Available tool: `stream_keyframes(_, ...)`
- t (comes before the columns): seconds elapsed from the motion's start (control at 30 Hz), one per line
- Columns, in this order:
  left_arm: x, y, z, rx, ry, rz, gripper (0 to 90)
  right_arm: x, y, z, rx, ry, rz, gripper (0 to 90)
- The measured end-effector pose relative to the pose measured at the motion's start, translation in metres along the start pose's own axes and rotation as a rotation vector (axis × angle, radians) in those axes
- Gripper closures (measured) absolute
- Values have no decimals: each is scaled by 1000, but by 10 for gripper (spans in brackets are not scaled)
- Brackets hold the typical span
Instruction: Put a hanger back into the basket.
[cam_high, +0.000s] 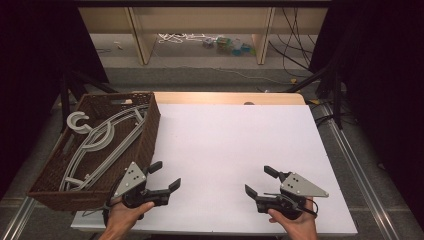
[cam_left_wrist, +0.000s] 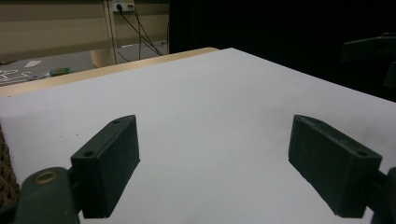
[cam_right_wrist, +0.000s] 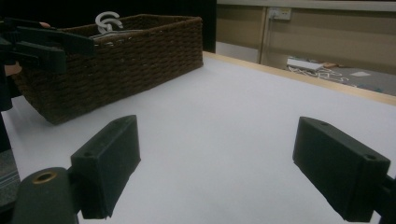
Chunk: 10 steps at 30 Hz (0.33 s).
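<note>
Grippers both sit near the front edge of the white table (cam_high: 235, 150), one per hand, w/ nothing between the jaws. Left gripper (cam_high: 165, 176) is just beside the front right corner of the brown wicker basket (cam_high: 149, 131), jaws spread wide apart & pointing toward the table's middle; in the left gripper view (cam_left_wrist: 214, 161) only bare white surface lies between the two black pads. Right gripper (cam_high: 258, 180) is well apart from the left one, on the table's right half, jaws also wide apart, empty, aimed left toward the basket (cam_right_wrist: 140, 51). Grey plastic hangers (cam_high: 102, 142) lie stacked inside the basket at the table's left side, their hooks toward its far left corner; one hook (cam_right_wrist: 108, 21) pokes above the rim in the right gripper view. Neither gripper touches the hangers or the basket
</note>
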<state>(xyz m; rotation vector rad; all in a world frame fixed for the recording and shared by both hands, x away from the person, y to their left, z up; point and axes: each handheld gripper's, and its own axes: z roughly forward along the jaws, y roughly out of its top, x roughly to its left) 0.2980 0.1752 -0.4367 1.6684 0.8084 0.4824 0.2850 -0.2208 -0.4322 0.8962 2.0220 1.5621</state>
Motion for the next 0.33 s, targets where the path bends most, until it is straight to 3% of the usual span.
stream_keyframes(0.33,0,-1,1,7,-5,2,162,0,0,0,1,-5,-3,158)
